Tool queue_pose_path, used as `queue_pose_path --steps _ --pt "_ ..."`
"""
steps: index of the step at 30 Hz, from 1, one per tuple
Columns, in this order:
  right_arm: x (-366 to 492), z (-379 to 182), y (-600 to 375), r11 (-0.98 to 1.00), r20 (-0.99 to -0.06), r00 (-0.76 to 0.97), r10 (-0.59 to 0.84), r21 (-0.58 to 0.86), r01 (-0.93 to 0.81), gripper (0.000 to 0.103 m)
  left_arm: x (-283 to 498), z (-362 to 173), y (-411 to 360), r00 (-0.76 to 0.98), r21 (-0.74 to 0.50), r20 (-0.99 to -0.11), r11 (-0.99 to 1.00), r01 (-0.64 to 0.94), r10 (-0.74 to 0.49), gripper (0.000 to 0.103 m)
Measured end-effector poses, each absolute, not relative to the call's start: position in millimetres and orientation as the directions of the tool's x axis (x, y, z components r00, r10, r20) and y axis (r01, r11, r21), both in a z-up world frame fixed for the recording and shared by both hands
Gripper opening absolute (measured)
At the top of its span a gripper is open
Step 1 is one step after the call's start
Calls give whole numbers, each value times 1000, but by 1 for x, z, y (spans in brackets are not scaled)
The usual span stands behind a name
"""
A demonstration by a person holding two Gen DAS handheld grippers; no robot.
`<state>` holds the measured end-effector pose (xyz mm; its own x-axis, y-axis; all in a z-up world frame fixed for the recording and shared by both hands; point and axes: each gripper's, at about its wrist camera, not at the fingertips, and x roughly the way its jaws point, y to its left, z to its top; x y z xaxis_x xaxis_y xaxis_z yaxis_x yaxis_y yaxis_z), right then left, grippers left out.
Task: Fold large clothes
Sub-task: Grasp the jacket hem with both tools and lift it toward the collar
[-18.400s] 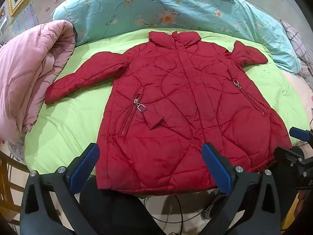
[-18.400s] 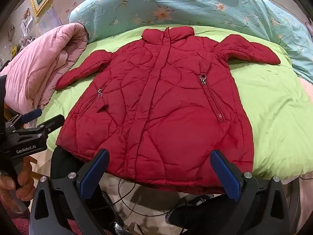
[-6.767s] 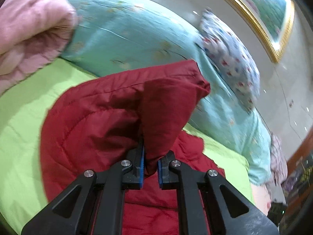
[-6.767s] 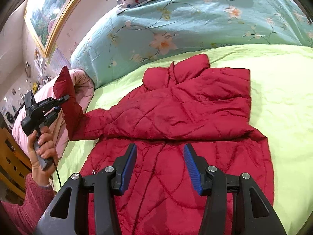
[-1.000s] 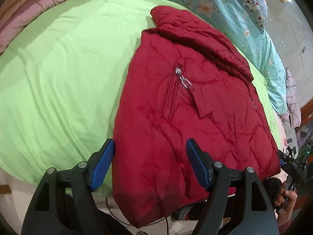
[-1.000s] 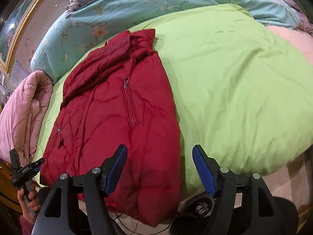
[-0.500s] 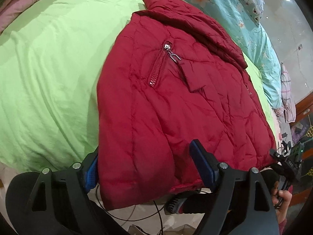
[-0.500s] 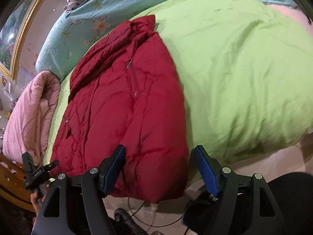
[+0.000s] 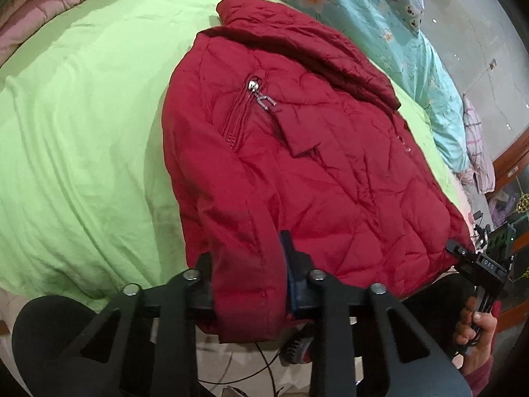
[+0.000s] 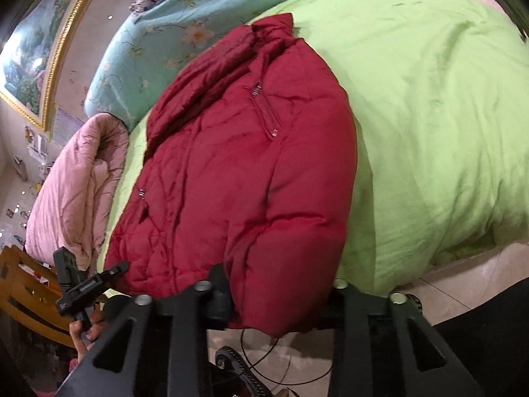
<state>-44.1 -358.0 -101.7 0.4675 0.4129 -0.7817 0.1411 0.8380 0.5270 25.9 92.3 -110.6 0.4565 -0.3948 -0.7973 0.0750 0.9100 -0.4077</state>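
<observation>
A red quilted coat [image 9: 297, 152] lies on the green bedspread [image 9: 82, 115], its sleeves folded in across the chest and its hem hanging over the near edge of the bed. My left gripper [image 9: 248, 274] is shut on the hem's left corner. My right gripper [image 10: 281, 294] is shut on the hem's right corner of the coat [image 10: 251, 165]; the fabric bulges between the jaws and hides the pads. Each gripper also shows small in the other's view, the left one [image 10: 89, 284] and the right one [image 9: 479, 264].
A pink quilt [image 10: 72, 192] is heaped at the bed's left side. A turquoise floral duvet [image 10: 158, 49] and a pillow lie at the head. A wooden chair [image 10: 23, 294] stands left of the bed. Cables lie on the tiled floor [image 10: 463, 284] below the hem.
Both grippers have moved in onto the coat's hem and closed on its two bottom corners; half a second ago both were open just short of it.
</observation>
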Motion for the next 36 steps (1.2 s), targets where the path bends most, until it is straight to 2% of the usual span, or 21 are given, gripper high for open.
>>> queue_pose_path --steps 6,17,26,36 --pt "-38 -87 -355 828 -746 506 433 551 104 21 28 -97 90 481 -416 -779 905 84 -402 19" --pt "-31 -67 -354 824 -707 548 447 563 54 19 30 -48 78 585 -378 -712 914 147 -388 17" --pt "-21 -50 -353 818 -664 590 459 576 12 19 37 -30 81 627 -386 -670 908 161 -396 16" --pt "12 -13 -355 818 -597 655 463 572 -57 18 68 7 82 698 -383 -600 906 178 -391 16"
